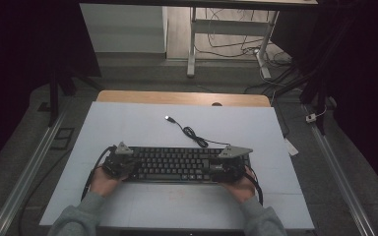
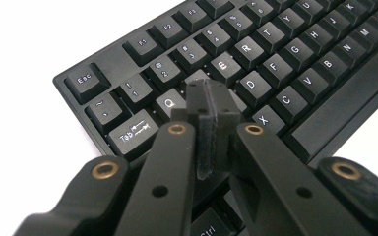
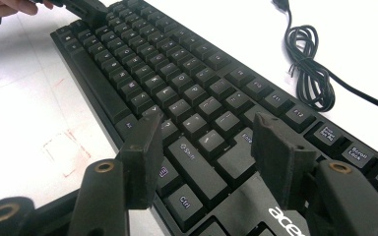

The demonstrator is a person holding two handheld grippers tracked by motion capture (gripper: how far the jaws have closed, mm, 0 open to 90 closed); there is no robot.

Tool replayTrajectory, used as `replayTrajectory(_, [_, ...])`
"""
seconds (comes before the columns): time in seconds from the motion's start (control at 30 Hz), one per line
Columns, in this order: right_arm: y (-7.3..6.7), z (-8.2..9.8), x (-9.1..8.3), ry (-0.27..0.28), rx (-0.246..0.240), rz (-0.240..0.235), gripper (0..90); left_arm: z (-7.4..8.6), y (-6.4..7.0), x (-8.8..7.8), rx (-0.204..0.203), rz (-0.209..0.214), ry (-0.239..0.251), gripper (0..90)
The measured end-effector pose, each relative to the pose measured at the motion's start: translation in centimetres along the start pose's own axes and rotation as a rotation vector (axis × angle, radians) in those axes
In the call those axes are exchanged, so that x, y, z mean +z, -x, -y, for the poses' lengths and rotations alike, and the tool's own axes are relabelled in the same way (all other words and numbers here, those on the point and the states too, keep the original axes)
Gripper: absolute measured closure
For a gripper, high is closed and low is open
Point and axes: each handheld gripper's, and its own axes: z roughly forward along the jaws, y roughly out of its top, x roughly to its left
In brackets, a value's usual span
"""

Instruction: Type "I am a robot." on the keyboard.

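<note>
The keyboard [image 1: 174,164] lies lengthwise across the table [image 1: 128,123], cable [image 1: 192,132] trailing away.

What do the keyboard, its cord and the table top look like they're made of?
The keyboard looks like matte black plastic: moulded keycaps with printed white legends and a soft, dull sheen. Its cord seems rubber- or vinyl-coated, a smooth black coil that bends easily. The table top is pale, flat and even, perhaps laminate or a sheet laid over wood, since a wooden edge shows at the far side.

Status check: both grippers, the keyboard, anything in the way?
Left gripper shut, tips over keyboard near W key. Right gripper open above Shift and Enter keys. Coiled cable clear behind keyboard.
</note>
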Motion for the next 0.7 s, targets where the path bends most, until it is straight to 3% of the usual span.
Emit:
replayTrajectory(0.23, [-0.1, 0.0, 0.0, -0.001, -0.002, 0.000, 46.1, 0.0, 0.2, 0.0, 0.014, -0.016, 0.005, 88.7])
replayTrajectory(0.5, [0.0, 0.0, -0.1, 0.007, 0.002, 0.003, 46.1, 0.1, 0.0, -1.8, -0.022, 0.019, 0.093, 87.7])
replayTrajectory(0.7, [0.0, 0.0, -0.1, 0.008, 0.003, 0.004, 46.1, 0.4, 0.0, -2.9, -0.042, 0.048, 0.128, 66.1])
